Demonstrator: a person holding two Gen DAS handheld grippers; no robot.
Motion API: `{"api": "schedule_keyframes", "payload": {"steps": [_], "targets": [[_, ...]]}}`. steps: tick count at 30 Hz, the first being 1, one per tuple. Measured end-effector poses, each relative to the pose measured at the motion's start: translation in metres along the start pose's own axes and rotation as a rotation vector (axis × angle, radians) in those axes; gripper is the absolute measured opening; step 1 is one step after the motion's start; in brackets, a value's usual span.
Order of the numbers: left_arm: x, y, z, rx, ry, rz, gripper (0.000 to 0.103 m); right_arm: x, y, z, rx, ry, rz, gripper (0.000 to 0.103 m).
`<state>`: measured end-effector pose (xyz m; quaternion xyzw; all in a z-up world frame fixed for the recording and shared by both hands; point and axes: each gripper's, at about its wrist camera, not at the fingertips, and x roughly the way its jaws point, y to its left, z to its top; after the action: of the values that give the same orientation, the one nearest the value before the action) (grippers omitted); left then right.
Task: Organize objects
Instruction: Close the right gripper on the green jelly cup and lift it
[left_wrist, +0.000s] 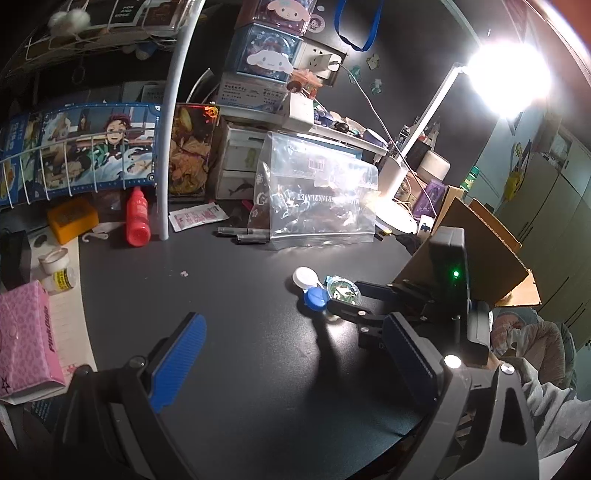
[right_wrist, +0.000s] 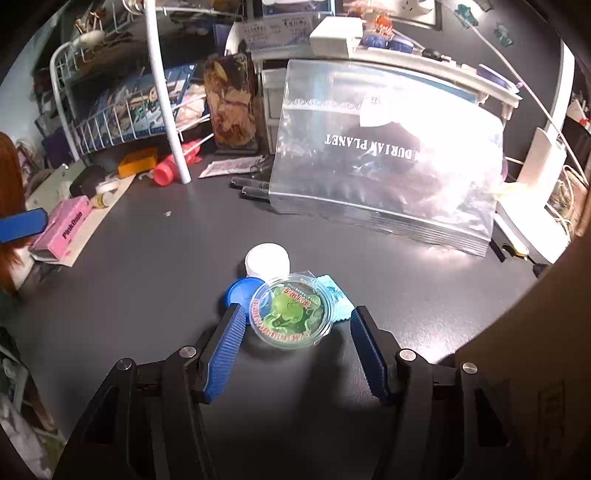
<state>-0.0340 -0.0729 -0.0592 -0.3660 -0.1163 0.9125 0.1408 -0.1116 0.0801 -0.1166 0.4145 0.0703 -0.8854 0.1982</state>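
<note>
A round clear jelly cup (right_wrist: 291, 314) with a green and red lid lies on the dark table (right_wrist: 147, 277). It rests against a blue cap (right_wrist: 238, 291), a white cap (right_wrist: 267, 260) and a pale blue sachet (right_wrist: 334, 293). My right gripper (right_wrist: 297, 314) straddles the cup, jaws apart, with a gap between each blue pad and the cup's rim. In the left wrist view the same cup (left_wrist: 341, 288) sits between the right gripper's black fingers (left_wrist: 347, 312), beside the blue cap (left_wrist: 316, 297) and white cap (left_wrist: 306, 277). My left gripper (left_wrist: 295, 319) is wide open over bare table, holding nothing.
A clear zip bag (left_wrist: 321, 192) leans at the back with dark markers (left_wrist: 251, 236) at its foot. A red bottle (left_wrist: 137, 218), a white rack pole (left_wrist: 173, 122) and a pink box (left_wrist: 24, 339) are at the left. An open cardboard box (left_wrist: 476, 251) stands right, under a bright lamp (left_wrist: 509, 74).
</note>
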Motion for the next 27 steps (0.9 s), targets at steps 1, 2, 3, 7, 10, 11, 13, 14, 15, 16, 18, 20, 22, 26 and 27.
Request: {"api": "schedule_keyframes", "payload": {"steps": [1,2,3,7,10,11,13,14,15,16,18,20,22,26,27], "targets": [[0.000,0.000,0.000,0.002,0.001,0.002,0.096,0.001,-0.001,0.000,-0.001,0.004,0.008,0.048],[0.001,0.000,0.000,0.004,0.001,0.003,0.096,0.002,-0.001,0.001,-0.002,0.006,0.011,0.044],[0.001,0.000,0.001,0.006,0.002,0.004,0.096,0.002,-0.002,0.001,-0.001,0.005,0.013,0.044],[0.004,-0.002,0.002,0.007,0.012,0.000,0.096,0.001,0.001,-0.001,0.000,-0.004,0.026,0.043],[0.010,-0.004,0.002,0.007,0.036,-0.028,0.096,-0.009,0.005,-0.005,-0.015,-0.027,0.033,0.043],[0.013,-0.006,0.002,0.009,0.048,-0.042,0.096,-0.012,0.007,-0.007,-0.019,-0.032,0.045,0.043],[0.018,-0.009,0.003,0.010,0.073,-0.081,0.096,-0.020,0.010,-0.010,-0.025,-0.044,0.069,0.042],[0.020,-0.012,0.004,0.010,0.082,-0.104,0.096,-0.027,0.013,-0.012,-0.035,-0.053,0.088,0.042],[0.022,-0.015,0.005,0.009,0.092,-0.129,0.096,-0.034,0.016,-0.013,-0.047,-0.063,0.106,0.042],[0.024,-0.018,0.006,0.012,0.101,-0.150,0.095,-0.040,0.020,-0.013,-0.056,-0.073,0.115,0.042],[0.024,-0.025,0.008,0.024,0.108,-0.191,0.093,-0.056,0.028,-0.015,-0.087,-0.100,0.136,0.042],[0.025,-0.034,0.011,0.033,0.121,-0.234,0.082,-0.073,0.036,-0.016,-0.115,-0.129,0.156,0.042],[0.026,-0.041,0.014,0.042,0.136,-0.257,0.071,-0.088,0.042,-0.016,-0.139,-0.155,0.169,0.042],[0.027,-0.055,0.019,0.061,0.161,-0.309,0.053,-0.115,0.053,-0.017,-0.202,-0.213,0.161,0.042],[0.027,-0.059,0.021,0.068,0.165,-0.317,0.051,-0.121,0.054,-0.016,-0.210,-0.224,0.158,0.042]]}}
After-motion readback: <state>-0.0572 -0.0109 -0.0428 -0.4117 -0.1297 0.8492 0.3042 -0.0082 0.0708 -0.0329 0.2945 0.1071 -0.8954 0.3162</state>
